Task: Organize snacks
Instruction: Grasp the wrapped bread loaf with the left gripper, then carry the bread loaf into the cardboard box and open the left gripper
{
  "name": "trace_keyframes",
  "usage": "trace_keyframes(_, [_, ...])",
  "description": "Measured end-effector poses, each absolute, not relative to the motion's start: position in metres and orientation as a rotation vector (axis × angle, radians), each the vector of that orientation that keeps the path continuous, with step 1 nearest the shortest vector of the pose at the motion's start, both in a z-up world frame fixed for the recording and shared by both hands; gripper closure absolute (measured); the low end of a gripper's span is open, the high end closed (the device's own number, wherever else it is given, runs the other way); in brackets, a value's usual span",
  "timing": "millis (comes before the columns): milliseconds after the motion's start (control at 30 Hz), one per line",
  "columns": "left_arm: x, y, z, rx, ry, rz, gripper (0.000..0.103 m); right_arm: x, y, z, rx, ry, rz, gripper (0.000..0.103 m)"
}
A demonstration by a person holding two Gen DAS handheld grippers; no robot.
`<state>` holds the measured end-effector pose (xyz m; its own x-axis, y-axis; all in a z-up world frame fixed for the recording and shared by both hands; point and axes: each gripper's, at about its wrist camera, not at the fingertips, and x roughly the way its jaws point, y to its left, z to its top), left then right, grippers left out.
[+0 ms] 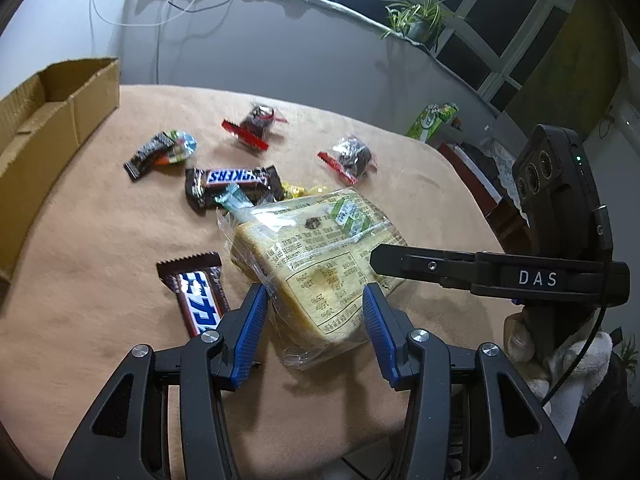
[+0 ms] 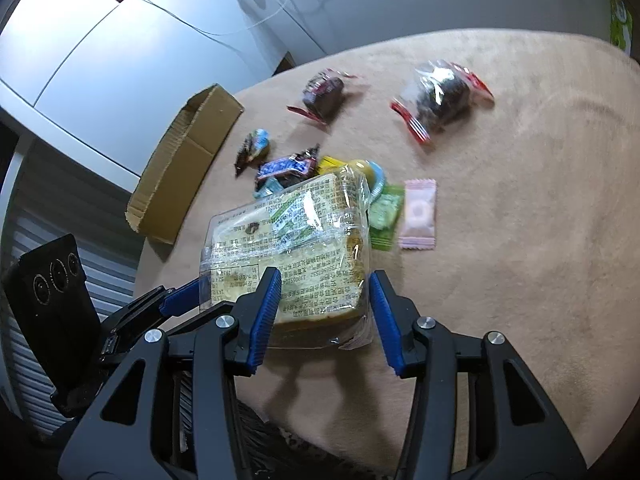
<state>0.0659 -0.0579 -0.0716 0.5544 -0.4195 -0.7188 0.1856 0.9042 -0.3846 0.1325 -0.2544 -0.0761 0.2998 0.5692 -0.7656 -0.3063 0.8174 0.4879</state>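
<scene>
Straddling the wrapped bread (image 1: 320,268) on the desk (image 1: 100,280) with both the left claw (image 1: 316,332) and right claw (image 2: 324,316) wide apart, gripping nothing, we judge they line up to lift it toward the cardboard box (image 2: 188,164).

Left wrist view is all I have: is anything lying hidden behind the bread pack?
Observer: Yes. The right wrist view shows a pink sachet flat on the cloth, just past the bread pack.
Operator: Anything between them?
Observer: A green sachet, beside the pink one and partly hidden by the pack's edge.
Operator: I only see the right tongs side-on. Open or shut?
Observer: The right tongs are open, straddling the pack's near end.
</scene>
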Motion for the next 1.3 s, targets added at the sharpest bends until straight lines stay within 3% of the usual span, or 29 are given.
trace_keyframes(700, [0.061,0.044,-0.012,-0.328,0.727,-0.208,0.054,0.146,-0.126,-0.003,0.105,1.016,0.771,0.055])
trace_keyframes(1300, [0.078,0.170,-0.023,-0.417,0.683,0.010,0.055,0.194,0.030,-0.013,-0.042,1.040,0.964,0.055])
